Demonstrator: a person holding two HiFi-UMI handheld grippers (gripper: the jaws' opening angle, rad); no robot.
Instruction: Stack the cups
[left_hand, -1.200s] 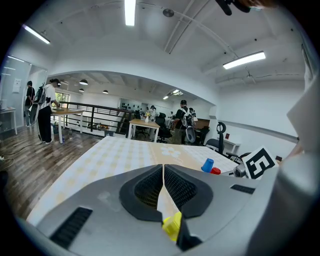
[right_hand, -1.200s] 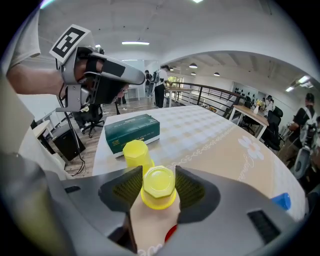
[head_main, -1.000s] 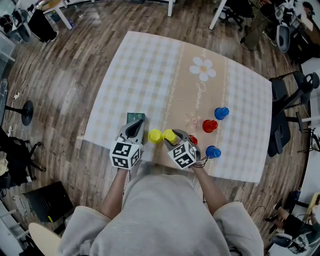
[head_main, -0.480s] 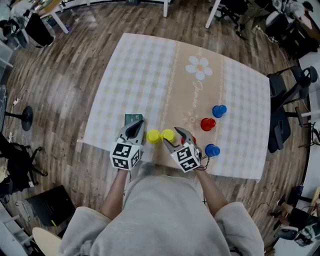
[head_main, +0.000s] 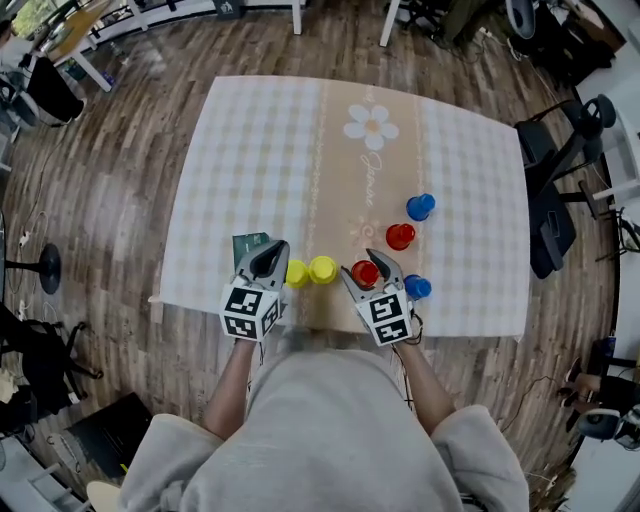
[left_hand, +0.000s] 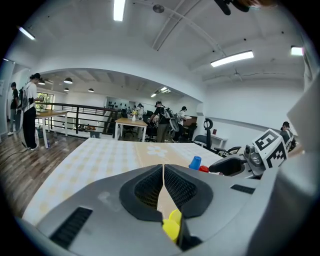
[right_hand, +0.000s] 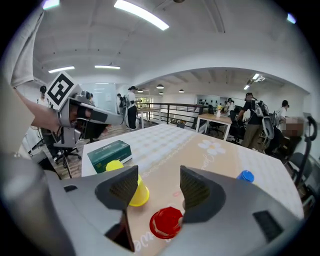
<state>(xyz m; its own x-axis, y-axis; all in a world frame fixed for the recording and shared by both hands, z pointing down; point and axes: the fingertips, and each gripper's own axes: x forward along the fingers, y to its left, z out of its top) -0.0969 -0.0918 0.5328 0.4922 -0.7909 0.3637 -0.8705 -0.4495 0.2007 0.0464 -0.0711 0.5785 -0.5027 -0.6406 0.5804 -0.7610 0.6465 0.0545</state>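
Observation:
Several small cups stand upside down on the checked tablecloth (head_main: 260, 150). Two yellow cups (head_main: 322, 269) sit side by side near the front edge. A red cup (head_main: 365, 273) stands just right of them, and my right gripper (head_main: 368, 274) is open with one jaw on each side of it. In the right gripper view this red cup (right_hand: 166, 222) lies low between the open jaws of the right gripper (right_hand: 159, 186), with a yellow cup (right_hand: 137, 192) to its left. My left gripper (head_main: 268, 262) is shut and empty beside the left yellow cup (head_main: 296, 272). A second red cup (head_main: 400, 236) and two blue cups (head_main: 420, 207) (head_main: 417, 287) stand further right.
A dark green box (head_main: 247, 247) lies at the table's front left, just behind the left gripper. Office chairs (head_main: 560, 190) stand off the right side of the table. Wooden floor surrounds the table.
The right gripper has left the right yellow cup standing beside the other and moved right, so its open jaws now straddle the red cup. The left gripper has stayed put.

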